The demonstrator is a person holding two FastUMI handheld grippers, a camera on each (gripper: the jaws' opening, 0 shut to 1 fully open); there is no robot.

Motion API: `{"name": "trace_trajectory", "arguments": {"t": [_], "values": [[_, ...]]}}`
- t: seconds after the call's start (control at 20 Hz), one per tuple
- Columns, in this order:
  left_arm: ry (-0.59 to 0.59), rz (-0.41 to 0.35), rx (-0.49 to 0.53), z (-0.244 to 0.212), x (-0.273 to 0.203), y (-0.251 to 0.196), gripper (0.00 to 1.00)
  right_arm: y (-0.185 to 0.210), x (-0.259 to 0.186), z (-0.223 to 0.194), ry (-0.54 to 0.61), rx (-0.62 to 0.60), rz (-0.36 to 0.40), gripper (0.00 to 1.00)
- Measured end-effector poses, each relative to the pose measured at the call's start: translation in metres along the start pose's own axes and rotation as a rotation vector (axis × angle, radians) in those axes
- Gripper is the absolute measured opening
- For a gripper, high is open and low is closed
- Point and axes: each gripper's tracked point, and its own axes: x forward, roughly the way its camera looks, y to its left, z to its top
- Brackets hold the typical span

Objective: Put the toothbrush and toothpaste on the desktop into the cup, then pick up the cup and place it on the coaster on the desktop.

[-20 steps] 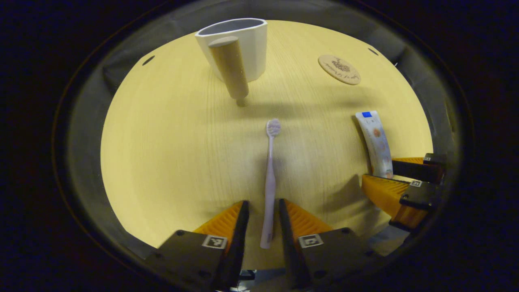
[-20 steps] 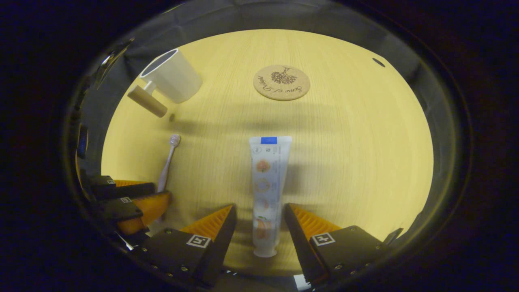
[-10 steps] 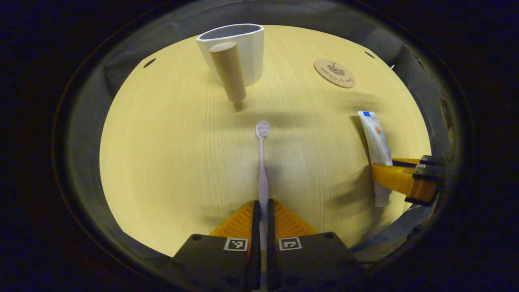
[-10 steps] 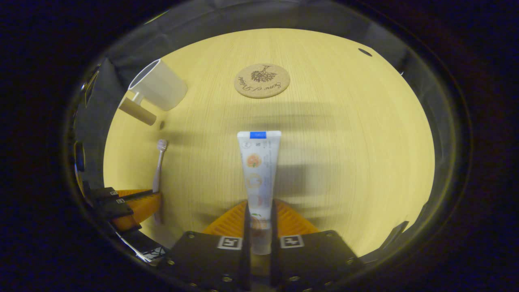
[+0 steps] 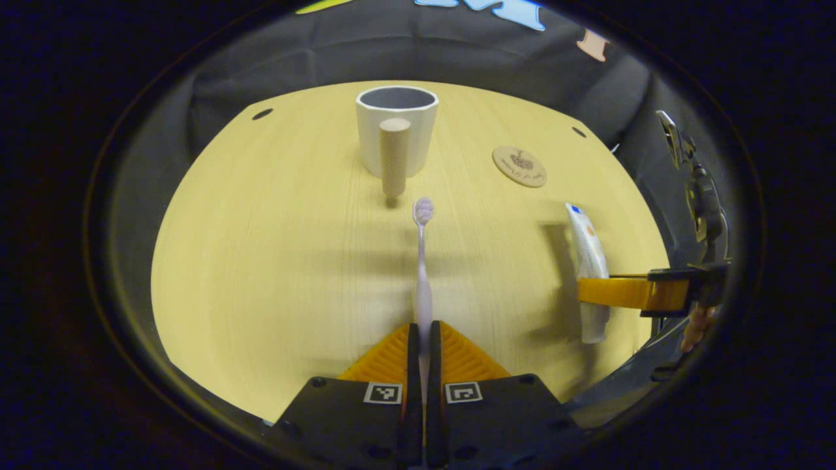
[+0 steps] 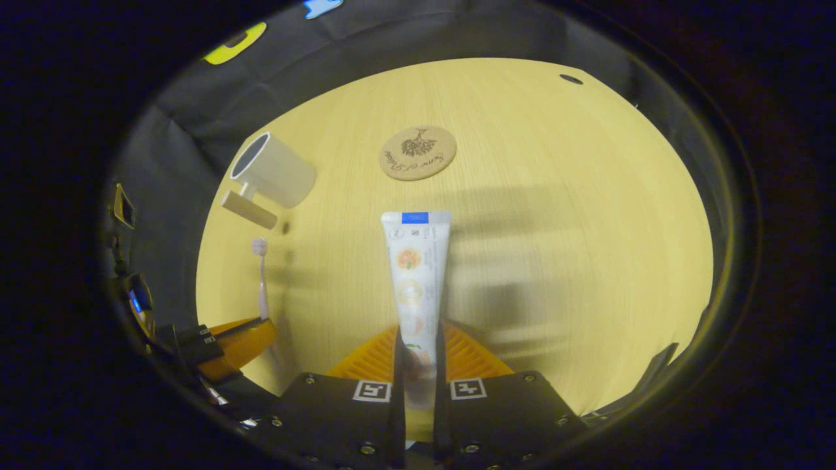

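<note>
You're gripping the toothbrush [image 5: 422,261] handle w/ the left gripper [image 5: 418,339], fingers pinched tight on it, head pointing far toward the cup [image 5: 396,127]. Right gripper [image 6: 418,346] is clamping the toothpaste [image 6: 415,274] near its cap end, clear of the surface [image 5: 274,261]. Risk: that thin handle could be pivoting in the grip; the cup's wooden handle [image 5: 394,156] is facing you, right in the brush's path. Coaster [image 5: 519,166] is sitting far right, apart from the cup.

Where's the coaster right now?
The coaster lies flat on the desktop, straight beyond the toothpaste in the right gripper view, with the cup off to its left.
</note>
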Motion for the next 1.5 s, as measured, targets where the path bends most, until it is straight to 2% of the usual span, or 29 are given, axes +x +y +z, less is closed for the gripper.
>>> {"name": "trace_trajectory", "arguments": {"t": [0.5, 0.9, 1.2, 1.5], "values": [[-0.366, -0.017, -0.024, 0.063, -0.071, -0.004, 0.1, 0.054, -0.061, 0.043, -0.288, -0.159, 0.124, 0.18], [-0.655, -0.07, 0.0, 0.124, -0.098, 0.004, 0.09, 0.09, -0.106, 0.075, -0.467, -0.234, 0.218, 0.18], [-0.795, -0.108, -0.002, 0.173, -0.115, 0.02, 0.1, 0.105, -0.125, 0.095, -0.563, -0.266, 0.215, 0.18], [-0.868, -0.174, 0.017, 0.221, -0.094, 0.013, 0.09, 0.102, -0.112, 0.106, -0.555, -0.227, 0.168, 0.18]]}}
